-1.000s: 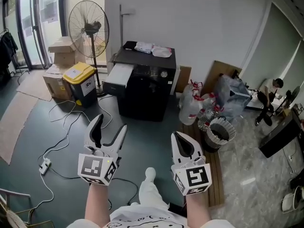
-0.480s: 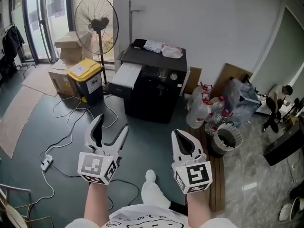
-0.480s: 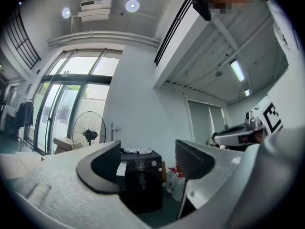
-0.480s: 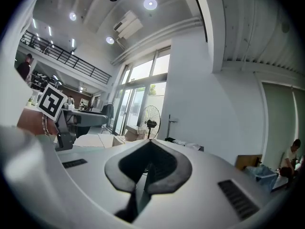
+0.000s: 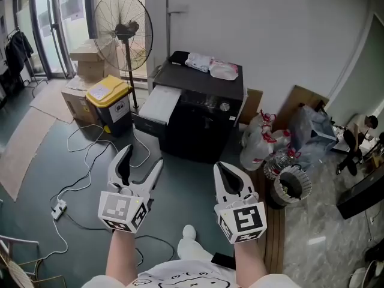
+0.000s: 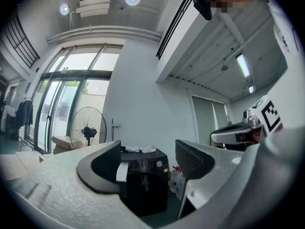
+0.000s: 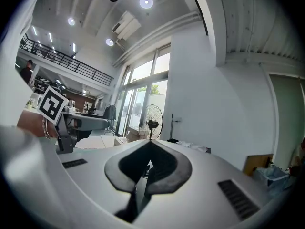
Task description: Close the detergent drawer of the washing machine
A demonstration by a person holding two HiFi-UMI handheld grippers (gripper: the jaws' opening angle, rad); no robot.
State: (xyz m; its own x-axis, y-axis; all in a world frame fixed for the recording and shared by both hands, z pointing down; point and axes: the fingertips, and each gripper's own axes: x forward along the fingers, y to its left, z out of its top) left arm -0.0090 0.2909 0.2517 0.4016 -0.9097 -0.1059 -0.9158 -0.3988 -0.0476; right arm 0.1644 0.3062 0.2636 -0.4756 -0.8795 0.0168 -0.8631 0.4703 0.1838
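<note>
1. Floor [image 5: 54, 155]: dark grey-green, running back to a white wall [image 5: 270, 35] and, at the left edge, to tall glazed doors [image 5: 42, 29].
2. Washing machine [image 5: 201, 125]: black, standing on the floor against the wall, with folded cloths [image 5: 213, 66] on its top. Both grippers are well apart from it.
3. Pedestal fan [image 5: 123, 32]: upright at the machine's left, near the doors.
4. Cardboard boxes [image 5: 84, 62] and a yellow-lidded bin [image 5: 111, 98]: grouped by the fan's base.
5. Clear bottles [image 5: 257, 143] and a wire basket [image 5: 292, 186]: on the floor at the machine's right.
6. Detergent drawer [image 5: 157, 105]: white, pulled out from the machine's upper left front corner, not yet closed.
7. Left gripper [image 5: 143, 158]: held level above the floor. Its jaws have just been opening and stand wide apart with nothing between them.
8. Right gripper [image 5: 221, 168]: held level beside the left one, with its jaws pressed together and nothing in them.
9. Power strip [image 5: 58, 209]: white, at the floor's left side, on a looping cable [image 5: 78, 179].
10. Change from the earlier frames: in the head view the washing machine now looks larger and sits lower, so it is nearer. Both grippers keep the same places in that view.
</note>
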